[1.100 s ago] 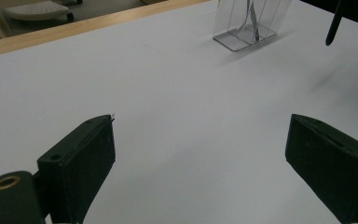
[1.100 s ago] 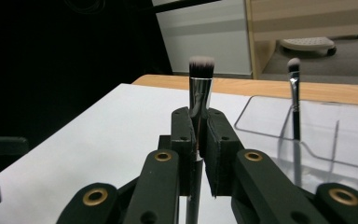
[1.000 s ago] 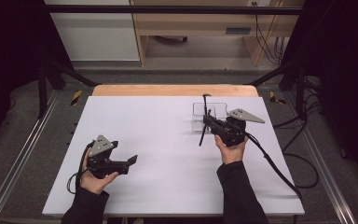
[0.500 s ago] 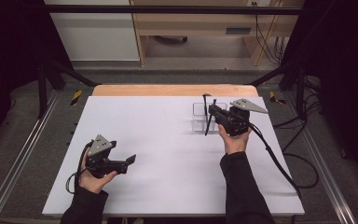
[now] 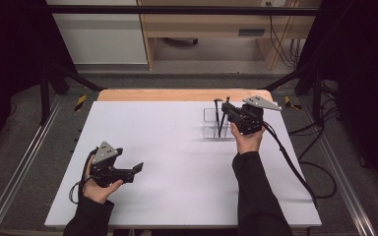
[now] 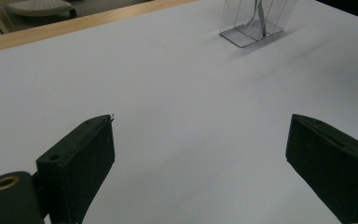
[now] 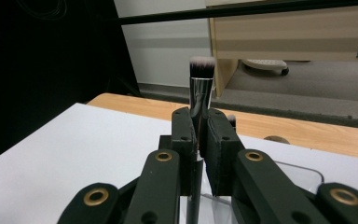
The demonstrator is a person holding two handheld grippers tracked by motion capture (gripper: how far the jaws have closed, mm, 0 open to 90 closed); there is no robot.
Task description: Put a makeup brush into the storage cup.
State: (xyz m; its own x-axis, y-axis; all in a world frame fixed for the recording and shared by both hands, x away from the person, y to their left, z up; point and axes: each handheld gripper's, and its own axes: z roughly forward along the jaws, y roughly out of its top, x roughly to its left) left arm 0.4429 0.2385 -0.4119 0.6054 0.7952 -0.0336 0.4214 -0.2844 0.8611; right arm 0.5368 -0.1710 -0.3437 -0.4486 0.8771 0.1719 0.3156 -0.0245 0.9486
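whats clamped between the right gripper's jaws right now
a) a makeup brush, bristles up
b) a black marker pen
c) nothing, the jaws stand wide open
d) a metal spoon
a: in the right gripper view the right gripper is shut on a makeup brush, whose silver ferrule and white-tipped bristles stand up above the pads, over the clear holder on the table.

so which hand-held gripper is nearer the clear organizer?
Right. The right hand-held gripper is directly over the clear organizer, clamping a makeup brush. The left hand-held gripper is far off, near the table's front-left.
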